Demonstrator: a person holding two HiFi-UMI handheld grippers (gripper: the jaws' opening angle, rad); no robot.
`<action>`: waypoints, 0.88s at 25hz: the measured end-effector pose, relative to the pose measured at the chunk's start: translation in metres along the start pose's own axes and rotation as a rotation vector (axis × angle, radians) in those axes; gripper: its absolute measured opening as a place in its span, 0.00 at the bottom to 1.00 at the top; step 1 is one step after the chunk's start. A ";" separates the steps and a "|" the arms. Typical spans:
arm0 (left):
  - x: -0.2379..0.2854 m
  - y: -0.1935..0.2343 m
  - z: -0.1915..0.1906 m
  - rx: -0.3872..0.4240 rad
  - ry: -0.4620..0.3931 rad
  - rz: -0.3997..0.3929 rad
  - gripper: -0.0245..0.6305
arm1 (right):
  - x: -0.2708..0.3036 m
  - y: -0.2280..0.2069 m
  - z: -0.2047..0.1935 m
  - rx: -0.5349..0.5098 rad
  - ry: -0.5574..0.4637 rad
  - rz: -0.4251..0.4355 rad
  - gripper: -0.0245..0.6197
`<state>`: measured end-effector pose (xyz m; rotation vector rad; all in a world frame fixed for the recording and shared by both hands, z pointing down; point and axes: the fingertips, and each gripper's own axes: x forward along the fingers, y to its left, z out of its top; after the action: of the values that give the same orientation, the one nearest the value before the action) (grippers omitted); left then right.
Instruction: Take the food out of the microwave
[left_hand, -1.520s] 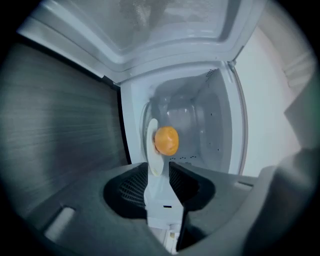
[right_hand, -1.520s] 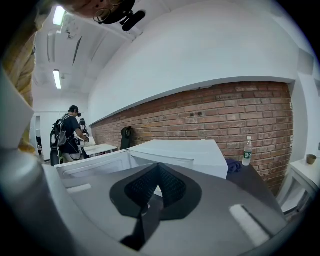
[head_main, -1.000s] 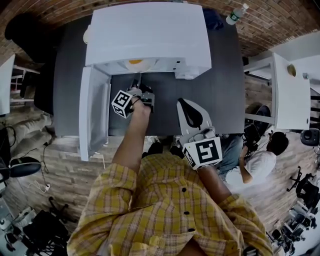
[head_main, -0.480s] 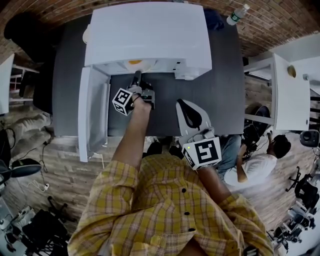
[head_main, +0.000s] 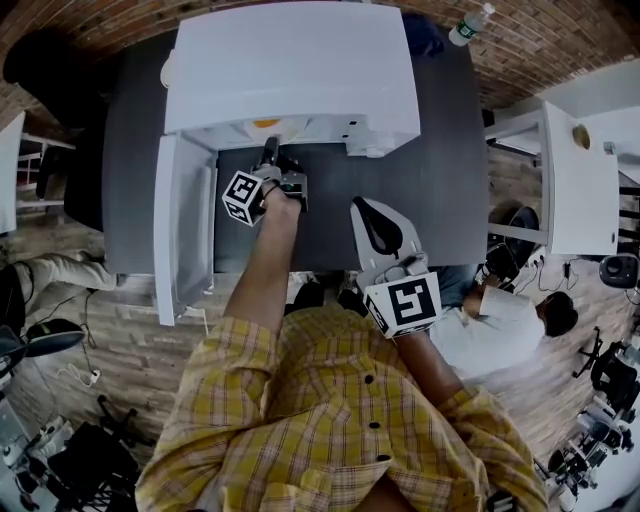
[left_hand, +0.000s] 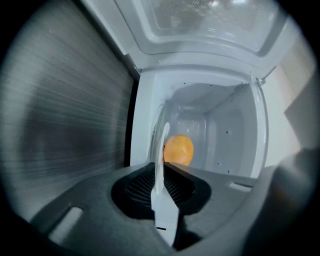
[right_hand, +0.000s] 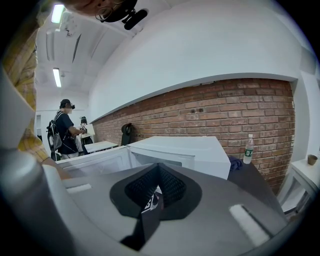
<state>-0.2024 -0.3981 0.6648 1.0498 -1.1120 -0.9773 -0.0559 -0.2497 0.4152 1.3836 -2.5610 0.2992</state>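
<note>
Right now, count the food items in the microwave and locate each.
1: an orange round piece sits on the white plate inside the open microwave. Part of the inside is out of view, so more may be hidden.

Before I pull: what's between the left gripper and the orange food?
Only the rim of the white plate, in the left gripper view, where the left gripper has just been closing on it.

Inventory, by count:
- Microwave (head_main: 290, 65): 1.
- Orange round food item (left_hand: 178, 149): 1.
- White plate (left_hand: 163, 137): 1.
- Claws: 2, namely the left claw (head_main: 270, 150) and the right claw (head_main: 361, 204).
- Dark desk (head_main: 440, 180): 1.
- White side desk (head_main: 565, 190): 1.
- Water bottle (head_main: 472, 25): 1.
- Cup (right_hand: 312, 159): 1.
- Bystander in white shirt (head_main: 505, 322): 1.
</note>
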 end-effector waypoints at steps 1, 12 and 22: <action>0.001 0.001 0.000 0.010 0.003 0.005 0.10 | 0.000 -0.001 -0.001 -0.002 0.001 -0.002 0.05; -0.003 -0.005 0.000 0.081 0.017 -0.019 0.05 | -0.005 0.002 -0.002 -0.035 0.009 0.000 0.05; -0.020 -0.020 -0.005 0.078 0.009 -0.051 0.04 | -0.013 0.003 -0.003 -0.026 -0.005 0.004 0.05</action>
<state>-0.2030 -0.3826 0.6410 1.1494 -1.1283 -0.9751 -0.0513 -0.2363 0.4135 1.3714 -2.5628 0.2620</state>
